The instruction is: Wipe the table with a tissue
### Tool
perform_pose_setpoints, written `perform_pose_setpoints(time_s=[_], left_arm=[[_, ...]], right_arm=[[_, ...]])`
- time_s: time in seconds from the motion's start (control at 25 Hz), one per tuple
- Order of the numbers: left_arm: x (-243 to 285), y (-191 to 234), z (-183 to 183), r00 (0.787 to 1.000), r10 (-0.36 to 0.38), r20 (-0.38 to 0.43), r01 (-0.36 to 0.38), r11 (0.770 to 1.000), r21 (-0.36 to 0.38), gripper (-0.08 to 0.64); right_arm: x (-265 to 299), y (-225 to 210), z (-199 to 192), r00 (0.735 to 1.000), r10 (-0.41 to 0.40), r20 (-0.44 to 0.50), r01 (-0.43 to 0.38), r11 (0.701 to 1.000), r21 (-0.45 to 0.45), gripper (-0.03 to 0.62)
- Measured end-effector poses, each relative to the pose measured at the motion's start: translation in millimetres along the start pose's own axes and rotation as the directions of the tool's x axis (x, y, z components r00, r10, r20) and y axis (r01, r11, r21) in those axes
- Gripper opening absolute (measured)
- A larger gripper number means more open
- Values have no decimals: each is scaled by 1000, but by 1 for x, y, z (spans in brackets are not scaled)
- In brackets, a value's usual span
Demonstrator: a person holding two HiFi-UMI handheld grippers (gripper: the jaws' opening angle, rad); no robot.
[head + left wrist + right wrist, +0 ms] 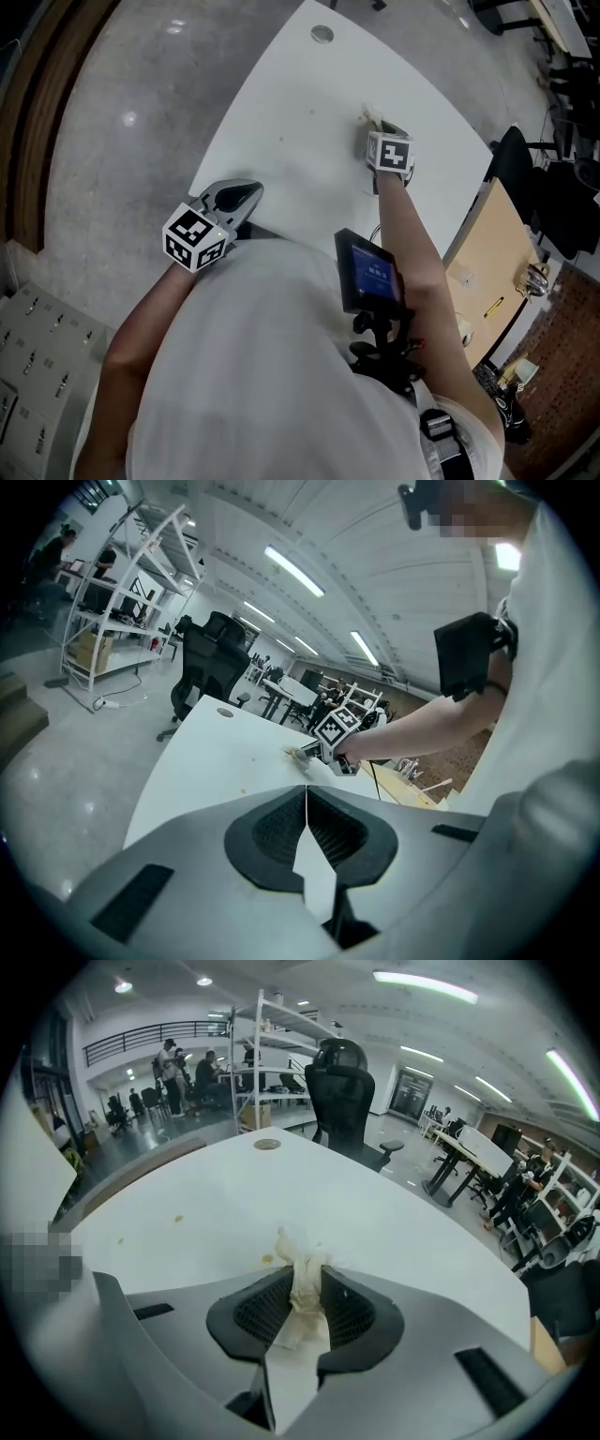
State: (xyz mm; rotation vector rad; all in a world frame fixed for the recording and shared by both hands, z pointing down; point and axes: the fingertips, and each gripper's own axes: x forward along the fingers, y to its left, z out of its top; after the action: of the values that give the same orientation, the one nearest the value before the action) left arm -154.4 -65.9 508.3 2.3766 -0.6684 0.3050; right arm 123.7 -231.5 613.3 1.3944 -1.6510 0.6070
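Tissue [298, 1249] was clamped in my right gripper [305, 1283], its tip sticking out ahead of the jaws, near the table [403, 1222]. A yellow spot [266, 1260] lay just left of the tip; I judged I should press down and drag across it. My left gripper [307, 808] was closed, empty.

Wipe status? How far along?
Done: tissue clamped in the right hand-held gripper. In hand: it's down at the white table, beside a yellowish spot. Left: other spots unwiped; left hand-held gripper shut, empty.
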Motion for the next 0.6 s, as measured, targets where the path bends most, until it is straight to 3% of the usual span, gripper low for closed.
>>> perform_pose_setpoints(time_s=[0.36,0.6], left_arm=[[4,-7,0,1000,-29,-2,29,1000,12,8],[-2,-4,-1,999,-38,-6,38,999,8,8]], right_arm=[[3,15,3,1000,-13,-10,13,1000,-17,91],[-1,55,1,1000,30,-1,-30,993,-114,91]])
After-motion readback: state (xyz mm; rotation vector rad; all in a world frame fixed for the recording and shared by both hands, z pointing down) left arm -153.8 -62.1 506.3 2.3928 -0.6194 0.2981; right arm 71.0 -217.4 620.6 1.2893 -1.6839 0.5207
